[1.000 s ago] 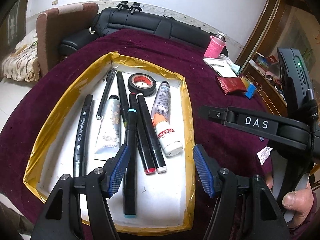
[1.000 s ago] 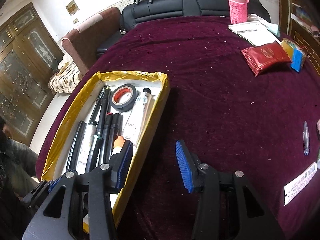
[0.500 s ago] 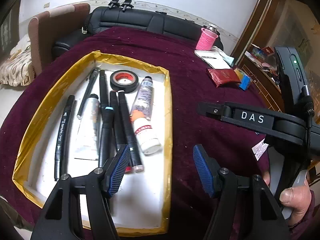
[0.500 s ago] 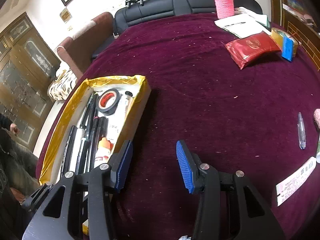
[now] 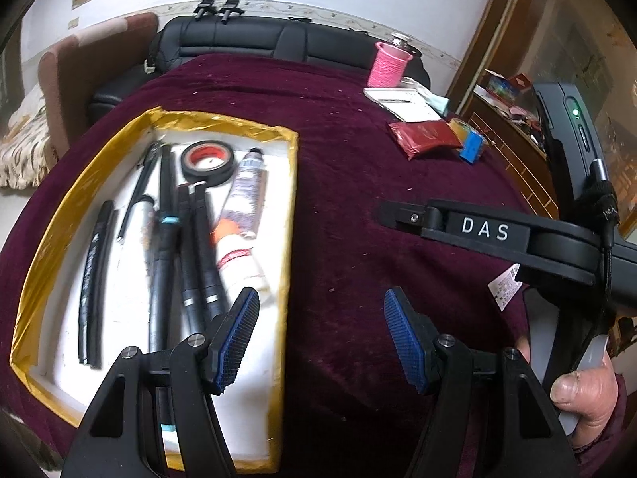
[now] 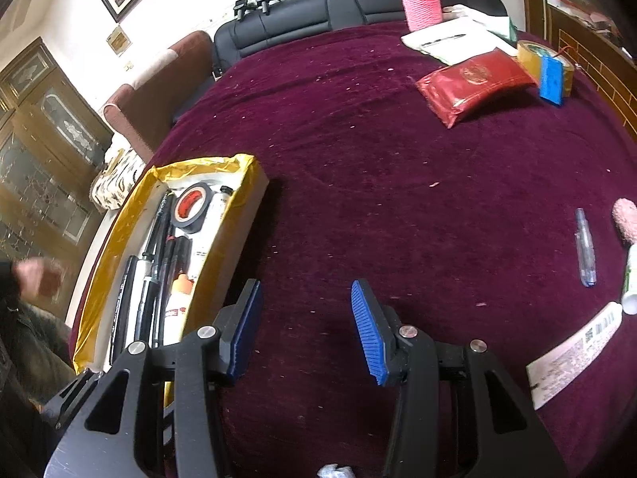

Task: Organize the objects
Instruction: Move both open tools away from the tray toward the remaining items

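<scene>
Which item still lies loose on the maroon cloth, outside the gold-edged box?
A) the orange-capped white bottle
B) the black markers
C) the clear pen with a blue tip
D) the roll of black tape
C: in the right wrist view the clear pen lies on the bare cloth far to the right, while the tape, bottle and markers sit inside the box.

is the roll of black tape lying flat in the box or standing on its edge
Flat. The tape lies at the far end of the box, its red core facing up, beside the markers.
</scene>
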Demonstrator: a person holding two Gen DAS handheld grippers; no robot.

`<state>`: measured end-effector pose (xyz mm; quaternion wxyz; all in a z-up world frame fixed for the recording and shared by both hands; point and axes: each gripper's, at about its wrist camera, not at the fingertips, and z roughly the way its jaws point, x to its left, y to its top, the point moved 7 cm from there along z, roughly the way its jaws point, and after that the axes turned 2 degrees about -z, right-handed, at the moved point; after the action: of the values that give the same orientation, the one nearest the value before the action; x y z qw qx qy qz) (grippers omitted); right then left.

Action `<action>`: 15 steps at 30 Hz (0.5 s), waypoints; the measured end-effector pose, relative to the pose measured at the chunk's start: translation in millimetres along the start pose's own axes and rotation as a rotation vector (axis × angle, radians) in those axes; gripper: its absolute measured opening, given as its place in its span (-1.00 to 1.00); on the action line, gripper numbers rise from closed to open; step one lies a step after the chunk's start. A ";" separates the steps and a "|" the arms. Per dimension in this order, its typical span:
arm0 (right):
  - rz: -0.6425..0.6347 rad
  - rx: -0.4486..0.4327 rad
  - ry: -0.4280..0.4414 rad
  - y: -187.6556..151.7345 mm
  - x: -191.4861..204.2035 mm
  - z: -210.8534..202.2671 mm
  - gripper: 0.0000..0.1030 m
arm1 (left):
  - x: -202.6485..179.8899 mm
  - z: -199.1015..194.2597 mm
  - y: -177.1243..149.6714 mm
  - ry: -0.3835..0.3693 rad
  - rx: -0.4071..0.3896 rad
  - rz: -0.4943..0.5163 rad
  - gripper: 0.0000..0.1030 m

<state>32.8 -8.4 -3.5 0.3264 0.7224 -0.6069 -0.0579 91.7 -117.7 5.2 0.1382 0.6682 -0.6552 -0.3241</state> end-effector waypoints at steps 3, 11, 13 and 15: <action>0.018 -0.016 -0.023 0.1 -14.9 -7.8 -0.13 | -17.5 4.9 4.4 -0.001 0.002 0.050 0.15; 0.130 -0.058 -0.082 -3.6 -80.5 -33.9 -0.13 | -58.4 25.6 12.1 0.042 0.017 0.154 0.15; 0.163 -0.065 -0.090 -5.2 -96.6 -39.6 -0.13 | -71.7 31.1 12.0 0.057 0.022 0.198 0.15; 0.198 -0.076 -0.104 -6.6 -113.2 -45.3 -0.13 | -81.1 36.0 11.0 0.074 0.025 0.231 0.15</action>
<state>31.1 113.6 -7.0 0.3257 0.6422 -0.6886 -0.0858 66.6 -31.9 5.3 0.1903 0.6014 -0.7264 -0.2728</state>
